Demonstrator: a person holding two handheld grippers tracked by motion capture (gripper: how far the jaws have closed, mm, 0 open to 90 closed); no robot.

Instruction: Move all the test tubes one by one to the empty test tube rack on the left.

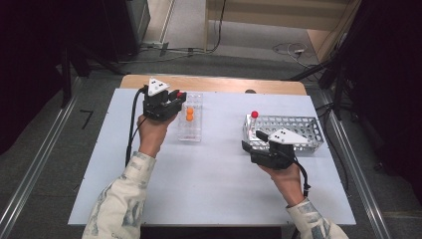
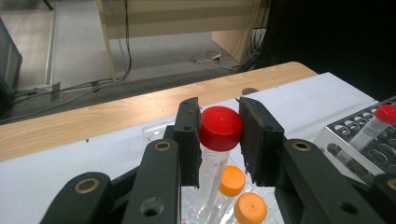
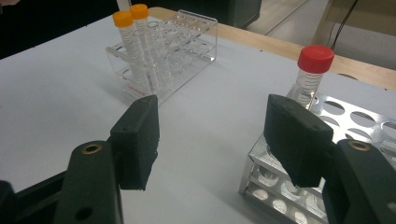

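1. Red-capped tube (image 2: 218,140) sits pinched between the jaws of the left gripper (image 1: 171,105), both pads pressed on its cap.
2. Its long axis runs nearly upright, cap up, with the clear graduated body leaning slightly as it drops toward the clear plastic rack (image 1: 190,119).
3. That rack stands near the tabletop's far edge, left of its middle; two orange-capped tubes (image 2: 240,193) stand in it, just below the held tube.
4. Right gripper (image 3: 212,140) hovers with its jaws spread, nothing between them, at the near-left corner of the metal rack (image 1: 308,130) on the tabletop's right side.
5. Another red-capped tube (image 3: 312,74) stands upright in that rack's far-left corner.
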